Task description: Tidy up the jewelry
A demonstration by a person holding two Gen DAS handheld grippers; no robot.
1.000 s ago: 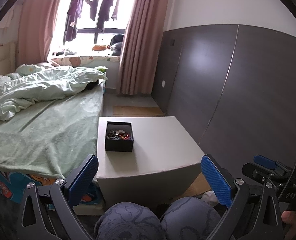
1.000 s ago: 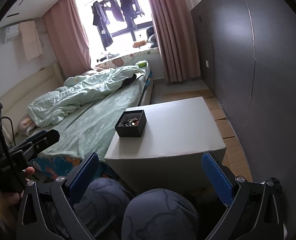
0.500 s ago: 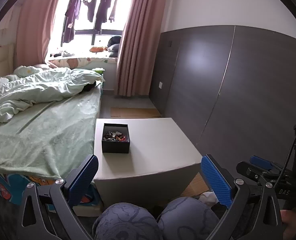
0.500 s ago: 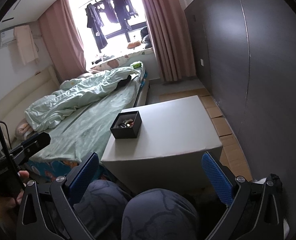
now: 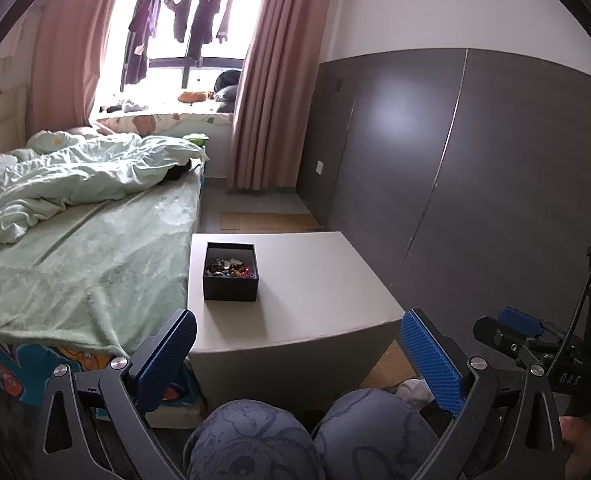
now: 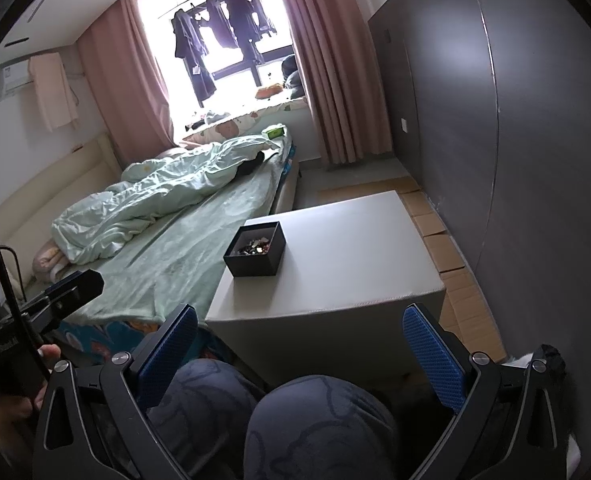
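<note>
A small black box (image 5: 230, 272) full of mixed jewelry (image 5: 228, 268) sits open on the pale grey tabletop (image 5: 307, 280), near its left edge, on the side next to the bed (image 5: 83, 264). In the right wrist view the same box (image 6: 255, 250) sits toward the far left part of the tabletop (image 6: 347, 248), with the rest of the surface bare around it.

The left gripper (image 5: 298, 360) is held low and back from the tabletop with its blue-padded fingers spread wide and nothing between them. The right gripper (image 6: 300, 354) is likewise spread wide and holds nothing. Both hang above the person's knees (image 5: 307, 440), which lie between the grippers and the near edge of the tabletop.

A rumpled light green blanket (image 5: 67, 180) lies on the bed to the left. Pink curtains (image 5: 267, 80) frame a bright window where dark clothes (image 5: 183, 16) hang. A dark panelled wall (image 5: 435, 168) runs along the right side, with flattened cardboard (image 6: 447, 248) on the floor beside it.
</note>
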